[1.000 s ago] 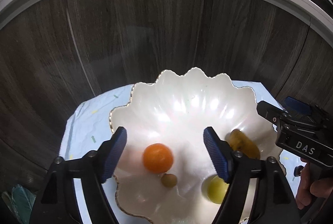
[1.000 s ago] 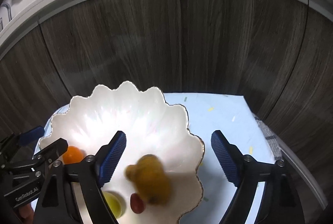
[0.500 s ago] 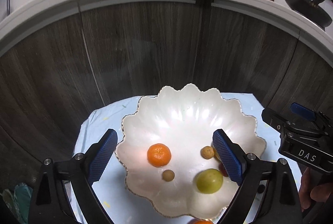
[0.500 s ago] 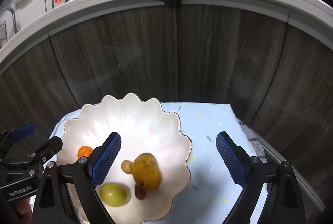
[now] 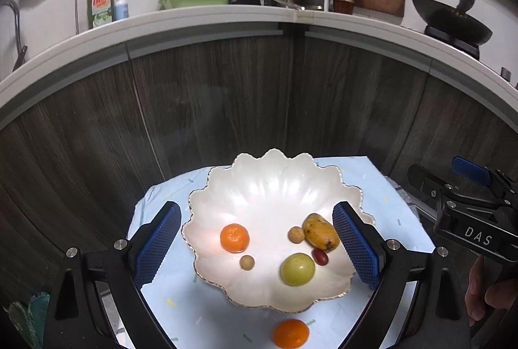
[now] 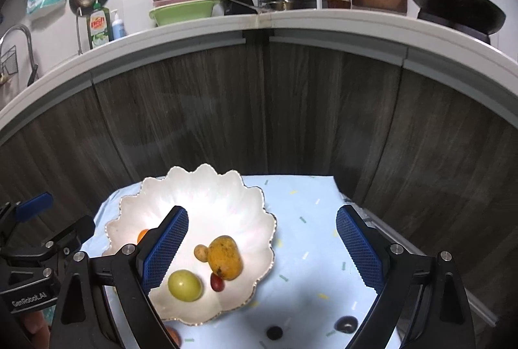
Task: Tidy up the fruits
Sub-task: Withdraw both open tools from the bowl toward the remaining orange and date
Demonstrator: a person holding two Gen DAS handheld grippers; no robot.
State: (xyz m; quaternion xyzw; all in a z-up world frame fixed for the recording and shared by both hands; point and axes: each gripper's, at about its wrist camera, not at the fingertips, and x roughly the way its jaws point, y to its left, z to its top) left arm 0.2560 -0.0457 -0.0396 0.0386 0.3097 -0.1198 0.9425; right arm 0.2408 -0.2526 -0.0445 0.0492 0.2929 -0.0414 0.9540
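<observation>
both grippers have pulled up and back over the last second: a second ago their blue pads sat low inside the scalloped white bowl [image 5: 278, 187], and now they hang well above it, with the kitchen counter [image 5: 226, 21] showing beyond. the mango [image 5: 321, 232], which was a blur under the right gripper [image 6: 259, 245] a second ago, now lies still in the bowl at about 3 o'clock, so the drop looks finished.

the left gripper [image 5: 255, 238] is spread wide and carries nothing; the right one is likewise released and empty.

in the bowl, seen from the left wrist: a mandarin [image 5: 234, 238] at 9 o'clock, a small brown fruit [image 5: 247, 261] at 7 o'clock, a green round fruit [image 5: 297, 269] at 5 o'clock, a red date-like fruit [image 5: 320, 256] touching the mango's near end, and a tan nut-like fruit [image 5: 296, 234] just beside the mango.

one more orange [image 5: 290, 333] sits on the light blue cloth [image 5: 162, 310] outside the bowl at 6 o'clock, so the job is likely not done. from the right wrist, two dark small things [image 6: 345, 323] lie on the cloth at 5 o'clock; they may be fruit too, but they are too dim to tell. the orange is probably the next pick, nearest the left gripper.
</observation>
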